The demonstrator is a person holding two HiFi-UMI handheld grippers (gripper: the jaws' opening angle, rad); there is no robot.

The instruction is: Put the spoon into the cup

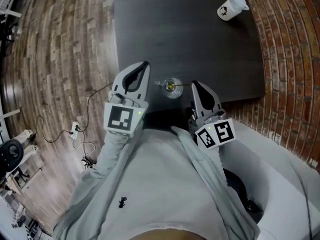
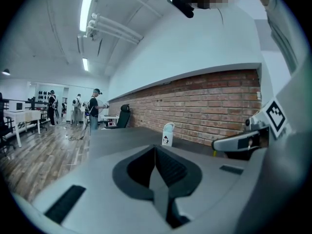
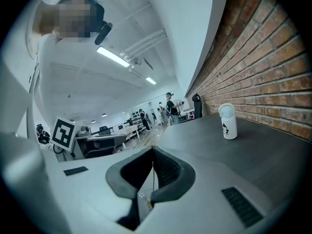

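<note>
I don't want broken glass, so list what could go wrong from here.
The cup stands close to the table's near edge. The left gripper hangs shut beside it, not steadying it. The right gripper seems shut on the spoon, whose end is in the cup, so a sideways tug could tip the cup over.

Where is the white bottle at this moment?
In the head view the bottle stands at the far right corner of the table, beside the brick wall and well away from the cup.
</note>
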